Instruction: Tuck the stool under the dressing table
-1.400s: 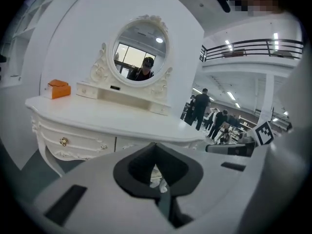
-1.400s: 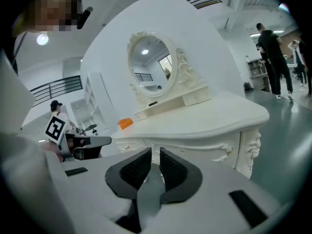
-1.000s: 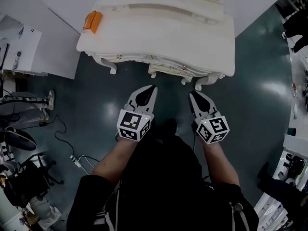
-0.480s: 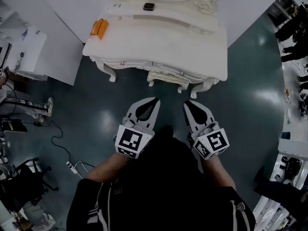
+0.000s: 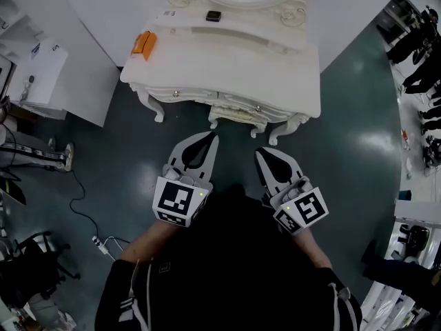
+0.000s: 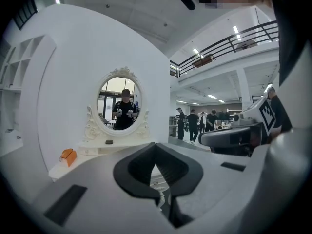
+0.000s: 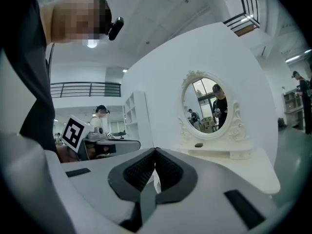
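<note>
Below, a white dressing table (image 5: 234, 61) stands on glossy teal floor (image 5: 358, 102).

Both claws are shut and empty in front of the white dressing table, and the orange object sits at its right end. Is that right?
Not quite: the head view shows the orange object at the left end of the dressing table. The left claw and right claw are indeed shut and empty.
</note>
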The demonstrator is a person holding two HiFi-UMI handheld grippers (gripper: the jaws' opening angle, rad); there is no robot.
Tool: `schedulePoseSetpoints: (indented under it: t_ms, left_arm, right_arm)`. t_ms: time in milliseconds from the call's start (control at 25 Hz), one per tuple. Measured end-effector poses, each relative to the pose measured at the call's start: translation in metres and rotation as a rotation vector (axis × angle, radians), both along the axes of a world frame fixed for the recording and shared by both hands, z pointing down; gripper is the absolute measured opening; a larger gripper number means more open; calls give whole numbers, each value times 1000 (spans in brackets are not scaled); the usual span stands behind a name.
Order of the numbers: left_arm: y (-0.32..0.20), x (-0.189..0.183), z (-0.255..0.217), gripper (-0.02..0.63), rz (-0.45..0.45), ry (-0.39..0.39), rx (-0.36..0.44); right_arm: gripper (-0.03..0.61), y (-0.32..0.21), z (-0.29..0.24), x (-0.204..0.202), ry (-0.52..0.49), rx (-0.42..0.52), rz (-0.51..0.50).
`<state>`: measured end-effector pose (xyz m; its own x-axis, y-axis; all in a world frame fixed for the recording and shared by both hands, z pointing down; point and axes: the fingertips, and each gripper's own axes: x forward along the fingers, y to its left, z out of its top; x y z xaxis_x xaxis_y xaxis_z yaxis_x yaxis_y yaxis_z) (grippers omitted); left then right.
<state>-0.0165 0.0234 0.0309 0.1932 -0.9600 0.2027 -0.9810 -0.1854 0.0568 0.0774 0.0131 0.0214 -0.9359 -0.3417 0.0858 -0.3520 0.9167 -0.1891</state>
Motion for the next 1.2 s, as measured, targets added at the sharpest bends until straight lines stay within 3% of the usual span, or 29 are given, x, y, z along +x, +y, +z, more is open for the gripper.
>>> schedulePoseSetpoints:
  t_ms: [160, 360, 640, 1200]
  left_arm:
    - [8, -4, -5, 6, 2, 5, -22]
    - [12, -4, -11, 6, 0, -5, -36]
    - [9, 8, -16, 6, -9, 10, -20]
    - [10, 9, -9, 6, -35, 26, -37]
  right_arm:
    - [20, 1, -12, 1, -23, -3, 9]
    - [20, 10, -30, -4, 4, 67, -20]
    - [18, 13, -41, 0, -18, 61, -63]
    - [18, 7, -28, 16, -10, 36, -38]
